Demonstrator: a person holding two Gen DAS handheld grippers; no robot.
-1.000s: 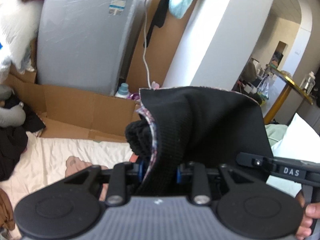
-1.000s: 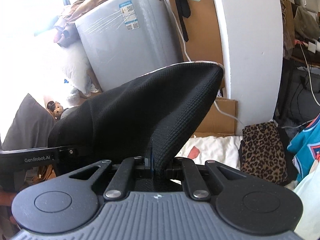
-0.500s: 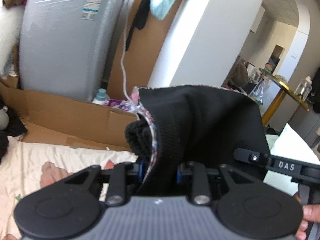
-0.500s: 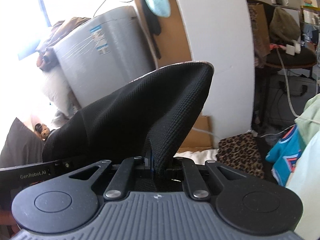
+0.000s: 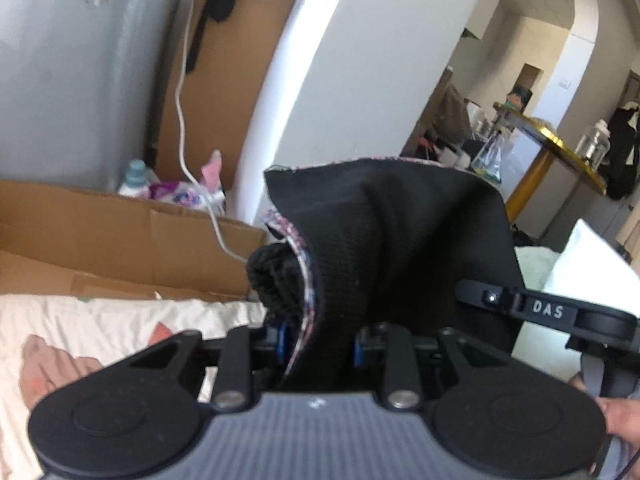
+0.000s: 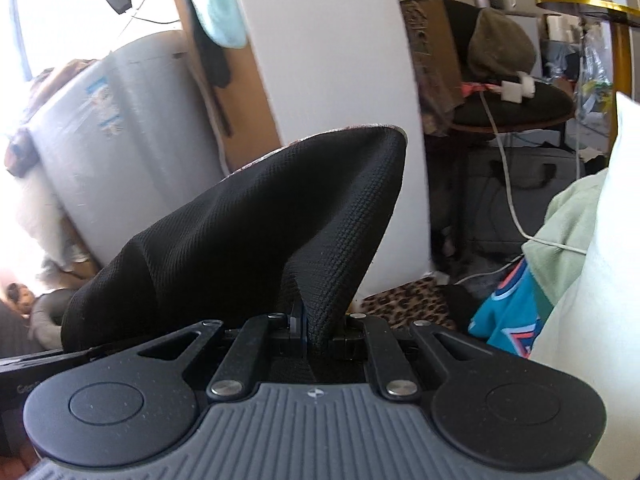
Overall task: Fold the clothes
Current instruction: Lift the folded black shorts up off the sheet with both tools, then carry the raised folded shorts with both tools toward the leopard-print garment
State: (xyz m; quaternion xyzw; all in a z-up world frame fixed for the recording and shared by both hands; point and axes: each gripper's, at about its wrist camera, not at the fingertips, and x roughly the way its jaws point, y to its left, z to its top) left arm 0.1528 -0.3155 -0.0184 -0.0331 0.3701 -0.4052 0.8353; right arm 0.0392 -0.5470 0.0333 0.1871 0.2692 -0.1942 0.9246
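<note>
Above the bed (image 5: 120, 316), whose white sheet showed low on the left of your left wrist view, you held the black knit garment (image 5: 392, 240) clear of the bedding, stretched between both tools. Flattened cardboard (image 5: 120, 232) ran along the bed's far edge, with a grey wrapped appliance (image 5: 80, 60) standing behind it and a white pillar (image 5: 340, 80) rising just beyond the cloth. To the right of that pillar the room opened toward a gold-rimmed table (image 5: 560, 148). From your right wrist view, the bed's right side was crowded: a leopard-print cloth (image 6: 408, 304), a teal jersey (image 6: 508, 316), a pale green garment (image 6: 568, 232) and a white pillow (image 6: 600, 280) lay close together there.

Your left gripper (image 5: 318, 344) pinched a thick bunch of the garment, its jaws held partly apart by the folded fabric and a speckled trim edge (image 5: 304, 256) that ran up from between them. Your right gripper (image 6: 316, 332) had its jaws pressed nearly together on a thin fold of the same garment, which rose from them in a peak and sloped down to the left
</note>
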